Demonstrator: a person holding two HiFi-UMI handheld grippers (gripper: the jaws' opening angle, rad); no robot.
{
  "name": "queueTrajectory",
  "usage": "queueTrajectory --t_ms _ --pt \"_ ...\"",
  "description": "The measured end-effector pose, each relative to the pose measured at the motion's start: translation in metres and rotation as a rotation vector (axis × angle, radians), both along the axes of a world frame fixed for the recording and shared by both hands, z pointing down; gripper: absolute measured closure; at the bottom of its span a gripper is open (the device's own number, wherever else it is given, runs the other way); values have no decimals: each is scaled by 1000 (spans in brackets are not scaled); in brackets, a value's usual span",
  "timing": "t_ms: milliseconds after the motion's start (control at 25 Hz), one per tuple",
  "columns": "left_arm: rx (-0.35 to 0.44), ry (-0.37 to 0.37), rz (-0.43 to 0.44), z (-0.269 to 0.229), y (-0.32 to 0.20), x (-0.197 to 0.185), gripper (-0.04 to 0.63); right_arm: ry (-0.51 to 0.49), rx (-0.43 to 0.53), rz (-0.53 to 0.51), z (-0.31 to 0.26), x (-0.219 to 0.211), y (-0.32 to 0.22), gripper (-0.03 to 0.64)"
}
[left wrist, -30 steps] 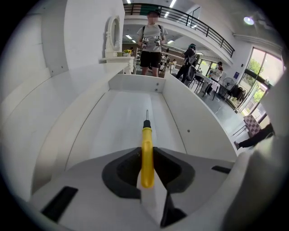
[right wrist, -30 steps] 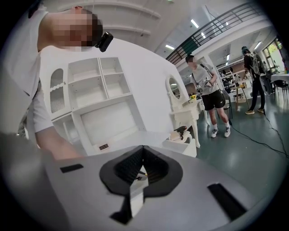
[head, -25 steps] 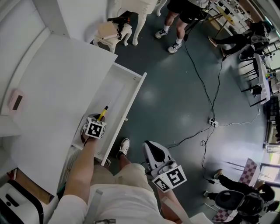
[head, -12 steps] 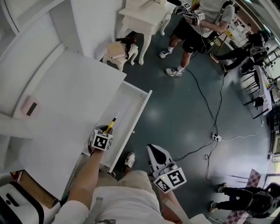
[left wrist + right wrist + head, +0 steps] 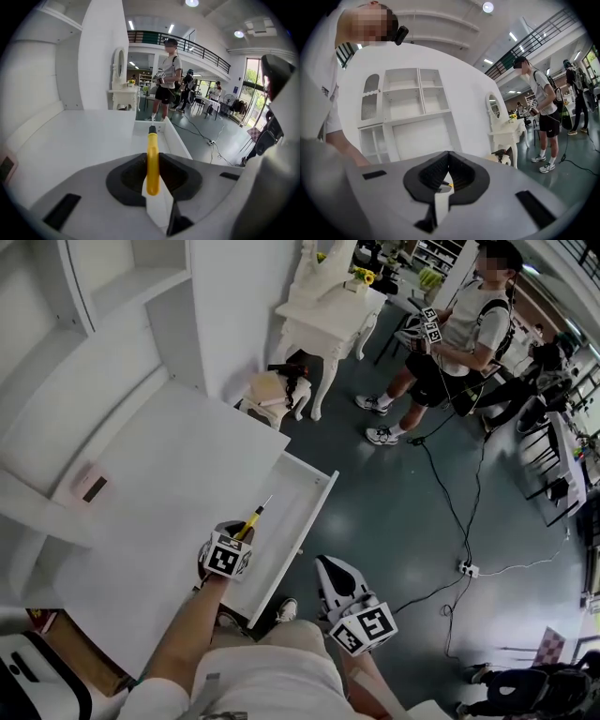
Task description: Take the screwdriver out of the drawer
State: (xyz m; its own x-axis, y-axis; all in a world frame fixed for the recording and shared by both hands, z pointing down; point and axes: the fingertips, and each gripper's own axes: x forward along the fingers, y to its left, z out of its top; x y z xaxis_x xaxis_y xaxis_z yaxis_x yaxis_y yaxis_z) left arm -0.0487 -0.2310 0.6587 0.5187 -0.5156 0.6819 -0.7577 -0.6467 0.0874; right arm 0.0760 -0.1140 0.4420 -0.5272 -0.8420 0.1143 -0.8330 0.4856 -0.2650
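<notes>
The left gripper (image 5: 242, 538) is clamped on the yellow handle of the screwdriver (image 5: 152, 159), jaws only narrowly apart around it. Against a second ago it has lifted the tool off the drawer floor, so the shaft now slants out over the open drawer (image 5: 319, 507) and not down inside it. The right gripper (image 5: 326, 565) hangs just beside the drawer front, jaws closed on nothing, much where it was. The head camera has tipped up since then and takes in more of the room. The drawer juts from a white desk top (image 5: 159, 484), where a small pink object (image 5: 87, 486) lies near the back edge. Beyond, on the dark floor (image 5: 394, 502), a cable (image 5: 459, 512) runs past a white dressing table (image 5: 323, 306) to a standing person (image 5: 459, 334).
</notes>
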Motion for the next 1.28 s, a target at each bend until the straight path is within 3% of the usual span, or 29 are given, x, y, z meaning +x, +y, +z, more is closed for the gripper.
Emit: queueTrajectory --t_ms 320,600,1280 --pt "169 119 -68 -95 -23 -30 509 21 52 -8 -22 -4 -22 607" --pt "335 177 -105 -177 -31 -56 509 44 108 -16 -47 9 -42 607" --pt "830 306 -247 -386 12 -147 509 36 234 66 -100 50 -73 607"
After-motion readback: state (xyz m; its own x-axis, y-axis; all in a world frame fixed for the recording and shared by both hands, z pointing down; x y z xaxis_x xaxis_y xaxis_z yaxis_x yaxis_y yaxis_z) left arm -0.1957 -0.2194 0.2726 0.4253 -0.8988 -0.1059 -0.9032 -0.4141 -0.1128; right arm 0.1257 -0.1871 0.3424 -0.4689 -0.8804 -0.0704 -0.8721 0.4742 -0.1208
